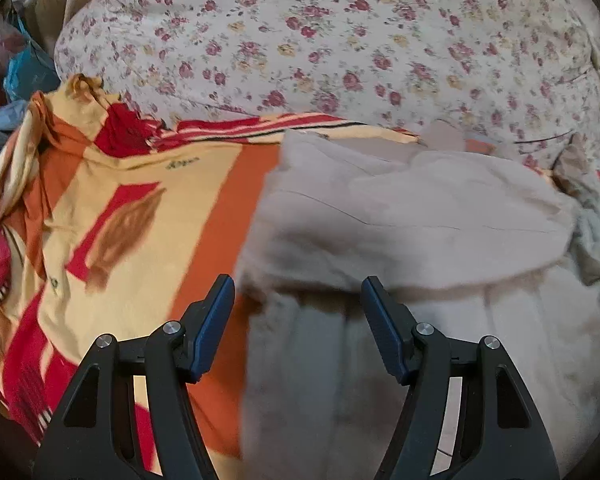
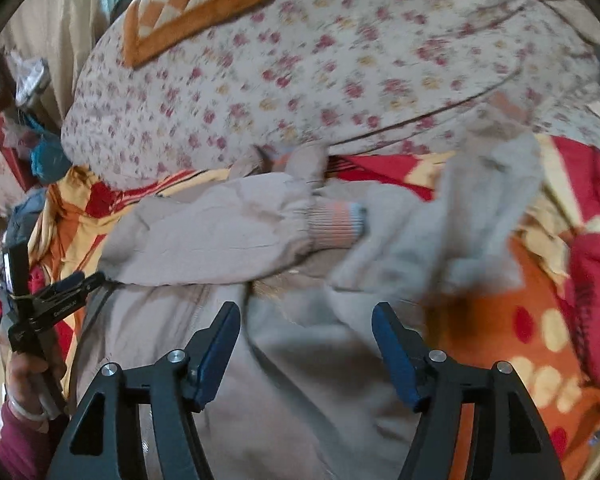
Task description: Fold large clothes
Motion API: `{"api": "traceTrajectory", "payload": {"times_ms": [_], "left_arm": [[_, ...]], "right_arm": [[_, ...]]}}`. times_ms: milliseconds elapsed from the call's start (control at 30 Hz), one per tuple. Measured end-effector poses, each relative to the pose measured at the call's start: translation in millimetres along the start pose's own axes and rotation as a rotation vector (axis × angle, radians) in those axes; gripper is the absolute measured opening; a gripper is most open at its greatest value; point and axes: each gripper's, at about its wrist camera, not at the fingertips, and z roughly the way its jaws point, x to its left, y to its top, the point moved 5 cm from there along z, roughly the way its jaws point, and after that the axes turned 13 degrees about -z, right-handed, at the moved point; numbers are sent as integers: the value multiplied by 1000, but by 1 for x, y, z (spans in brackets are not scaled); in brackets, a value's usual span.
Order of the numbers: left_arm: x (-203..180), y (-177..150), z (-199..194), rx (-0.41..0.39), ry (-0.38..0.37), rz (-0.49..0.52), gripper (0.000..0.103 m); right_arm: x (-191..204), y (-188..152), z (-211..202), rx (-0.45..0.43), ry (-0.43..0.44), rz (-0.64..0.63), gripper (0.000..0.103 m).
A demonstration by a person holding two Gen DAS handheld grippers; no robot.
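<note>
A pale beige jacket [image 2: 228, 360] lay spread on a bed over an orange, yellow and red patterned blanket [image 1: 140, 208], with a rose-print quilt [image 1: 320, 40] bunched up behind it and a checked orange cushion [image 2: 196, 4] resting on the quilt's far side. In the right wrist view one sleeve [image 2: 220, 236] lay folded across the jacket's body, its ribbed cuff [image 2: 336, 224] with pink and blue stripes pointing to the right; just beyond the cuff a paler fold of the same cloth [image 2: 460, 220] was blurred, rumpled over the blanket's red and spotted part. The right gripper [image 2: 306, 340] hung above the jacket's lower body with its blue pads well apart and nothing between them, the cloth visibly below and not pinched. The left gripper [image 1: 298, 312] also stood wide open and empty, poised over the jacket's left edge where the beige cloth met the blanket's orange stripe, its left finger [image 1: 214, 320] over the blanket and its right over the jacket. From the right wrist view the left gripper [image 2: 70, 284] showed at the frame's left edge beside the jacket's shoulder, carried by a hand [image 2: 28, 376] in a dark red sleeve [image 2: 16, 440]
</note>
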Motion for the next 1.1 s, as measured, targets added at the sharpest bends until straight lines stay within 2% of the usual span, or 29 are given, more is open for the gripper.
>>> {"api": "traceTrajectory", "payload": {"times_ms": [133, 233, 433, 567, 733, 800, 933, 1100], "left_arm": [[-17, 2, -12, 70, -103, -60, 66], [-33, 9, -17, 71, -141, -86, 66], [-55, 5, 8, 85, -121, -83, 66], [-56, -10, 37, 111, -45, -11, 66], [-55, -13, 43, 107, -47, 20, 66], [-56, -12, 43, 108, -45, 12, 66], [-59, -12, 44, 99, -36, 22, 66], [-63, -12, 47, 97, -31, 36, 67]], "right_arm": [[-36, -13, -7, 5, -57, 64, 66], [-58, -15, -7, 5, -71, 111, 66], [-86, 1, 4, -18, -89, 170, 66], [-103, 17, 15, -24, -104, 191, 66], [-143, 31, 18, -50, -178, 279, 66], [-153, 38, 20, -50, -171, 301, 66], [-153, 62, 35, -51, -127, 284, 66], [-154, 90, 77, -11, -154, 253, 66]]}}
